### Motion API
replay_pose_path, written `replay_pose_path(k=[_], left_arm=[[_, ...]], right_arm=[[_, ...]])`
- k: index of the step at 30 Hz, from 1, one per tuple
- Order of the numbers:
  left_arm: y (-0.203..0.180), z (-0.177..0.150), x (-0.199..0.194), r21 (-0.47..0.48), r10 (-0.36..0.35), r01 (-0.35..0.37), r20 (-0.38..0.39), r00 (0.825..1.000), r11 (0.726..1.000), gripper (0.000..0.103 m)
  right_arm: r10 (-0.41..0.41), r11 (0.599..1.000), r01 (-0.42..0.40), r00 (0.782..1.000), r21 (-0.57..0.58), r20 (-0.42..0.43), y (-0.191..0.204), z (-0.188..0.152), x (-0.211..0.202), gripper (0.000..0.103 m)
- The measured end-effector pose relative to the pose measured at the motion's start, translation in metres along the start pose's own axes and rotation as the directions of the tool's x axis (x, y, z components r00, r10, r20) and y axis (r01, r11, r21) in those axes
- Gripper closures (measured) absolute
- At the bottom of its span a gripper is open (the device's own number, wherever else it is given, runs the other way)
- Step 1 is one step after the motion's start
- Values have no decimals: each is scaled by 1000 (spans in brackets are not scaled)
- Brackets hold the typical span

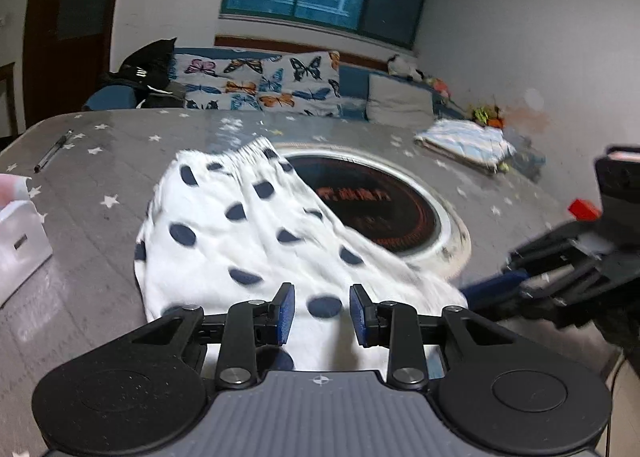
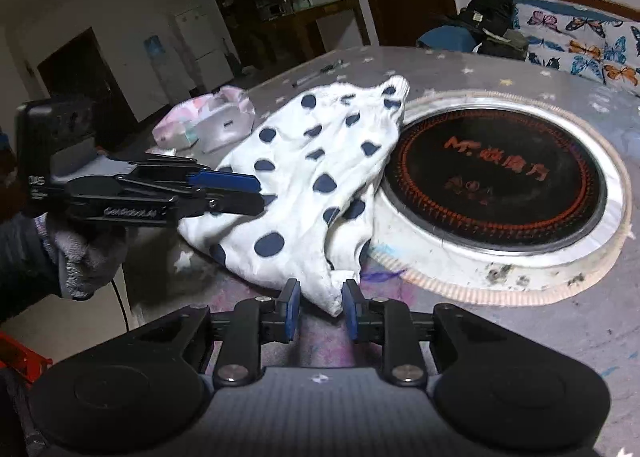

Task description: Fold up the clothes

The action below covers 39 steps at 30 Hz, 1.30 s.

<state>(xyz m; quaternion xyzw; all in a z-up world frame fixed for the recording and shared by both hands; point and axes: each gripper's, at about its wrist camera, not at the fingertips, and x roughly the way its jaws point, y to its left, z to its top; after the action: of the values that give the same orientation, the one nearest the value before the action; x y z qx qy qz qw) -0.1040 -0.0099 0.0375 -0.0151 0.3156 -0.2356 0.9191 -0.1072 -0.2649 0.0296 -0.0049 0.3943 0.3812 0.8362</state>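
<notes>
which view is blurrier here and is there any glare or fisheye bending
Left wrist view: blurrier, motion smear on the polka-dot garment and the right gripper; table edge bows from the fisheye. Right wrist view: sharper, cooktop lettering readable, pale sheen on its metal rim; dim room behind.

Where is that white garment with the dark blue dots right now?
The white cotton garment with dark blue dots lies crumpled on the grey star-patterned tablecloth, its right edge draped over the rim of the round black built-in cooker, with a pale tissue box beyond it.
</notes>
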Motion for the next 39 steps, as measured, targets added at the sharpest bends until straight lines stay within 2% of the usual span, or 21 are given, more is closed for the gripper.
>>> replay_pose_path(k=[1, 4, 7, 10, 14, 17, 24, 29, 30, 33, 39], left_arm=[[-2, -3, 0, 7, -2, 2, -6, 1000, 1000, 68], [-5, -12, 0, 12, -2, 3, -24, 1000, 1000, 68], [1, -18, -2, -8, 7, -7, -33, 999, 1000, 67], [3, -23, -9, -27, 12, -12, -25, 1000, 1000, 58], [2, -25, -18, -44, 12, -12, -4, 1000, 999, 56], [3, -26, -24, -59, 17, -16, 16, 1000, 998, 55], [16, -35, -31, -110, 44, -42, 16, 999, 993, 55], [24, -39, -35, -131, 30, -27, 15, 999, 991, 56], [24, -37, -36, -132, 27, -24, 15, 1000, 991, 56], [24, -26, -37, -129, 18, -14, 34, 999, 991, 55], [35, 6, -22, -146, 39, -26, 90, 995, 989, 55]], right_arm=[[-1, 1000, 1, 1000, 2, 1, 0, -1, 0, 81], [-4, 1000, 4, 1000, 4, 4, -1, -4, -2, 92], [-20, 999, 21, 999, -28, 26, 5, 0, -9, 92], [-36, 997, 38, 998, -59, 49, 11, 4, -16, 88], [-52, 993, 60, 995, -103, 80, 20, 10, -24, 87], [-23, 985, 38, 996, -170, 90, 35, 20, -16, 77], [-19, 970, 22, 1000, -240, 18, 48, 24, 27, 75], [-39, 971, 31, 999, -236, -30, 42, 20, 32, 75], [-36, 972, 28, 999, -235, -29, 42, 22, 30, 74], [-33, 969, 30, 999, -246, -7, 43, 33, 25, 63], [-22, 972, 25, 1000, -236, 13, 39, 53, 43, 62]])
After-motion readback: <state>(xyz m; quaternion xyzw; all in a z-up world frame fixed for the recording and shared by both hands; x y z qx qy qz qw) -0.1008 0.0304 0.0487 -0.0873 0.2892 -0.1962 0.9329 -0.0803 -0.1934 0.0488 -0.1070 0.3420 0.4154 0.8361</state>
